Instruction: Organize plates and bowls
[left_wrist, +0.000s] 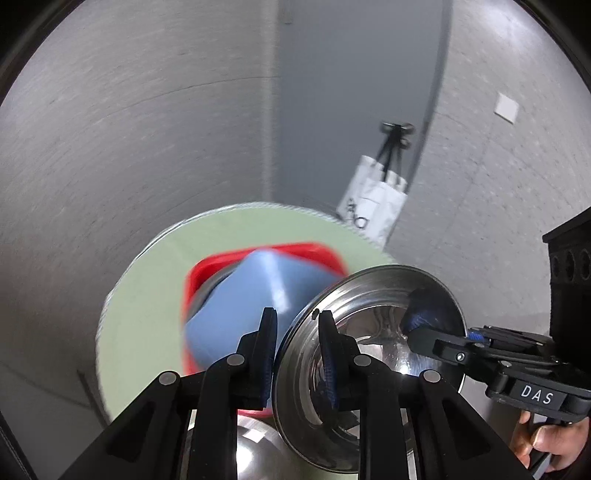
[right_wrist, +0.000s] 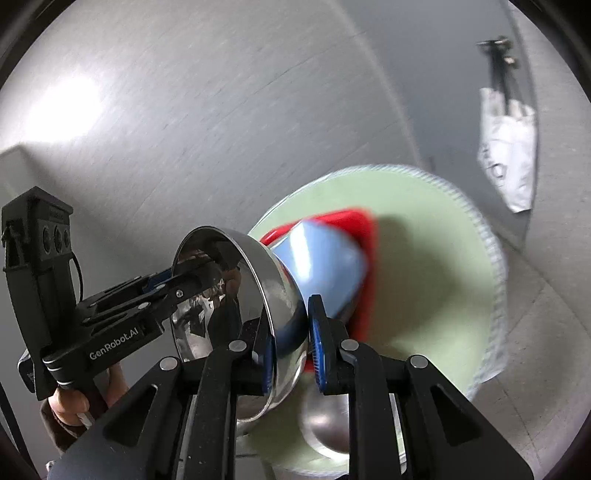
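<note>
One steel bowl (left_wrist: 373, 332) hangs in the air, pinched by two grippers at once. In the left wrist view it fills the lower centre-right of the frame, tilted on edge with its shiny inside facing the camera. The left gripper (left_wrist: 295, 354) has its fingers drawn together on the bowl's near rim, one blue pad inside and one outside. The right gripper (left_wrist: 417, 325) comes in from the right edge of that frame and is clamped on the far rim, with a hand (left_wrist: 546, 443) on its grip at the lower right.

In the right wrist view the same bowl (right_wrist: 229, 295) sits left of centre, again on edge. The right gripper (right_wrist: 291, 343) nips the rim between its pads; the left gripper (right_wrist: 184, 280) reaches in from the left, held by a hand (right_wrist: 74, 402) at the lower left.

Behind the bowl lies one round pale-green mat (left_wrist: 147, 302). On it stands one red tub (left_wrist: 207, 273), and in the tub a blue plate (left_wrist: 240, 295) leans; blur hides whether anything else is in there. One second steel dish (right_wrist: 325, 421) lies on the mat in the lower centre.

At the upper right of both views, one white tote bag (left_wrist: 373, 199) leans below one black tripod (left_wrist: 395, 140).
</note>
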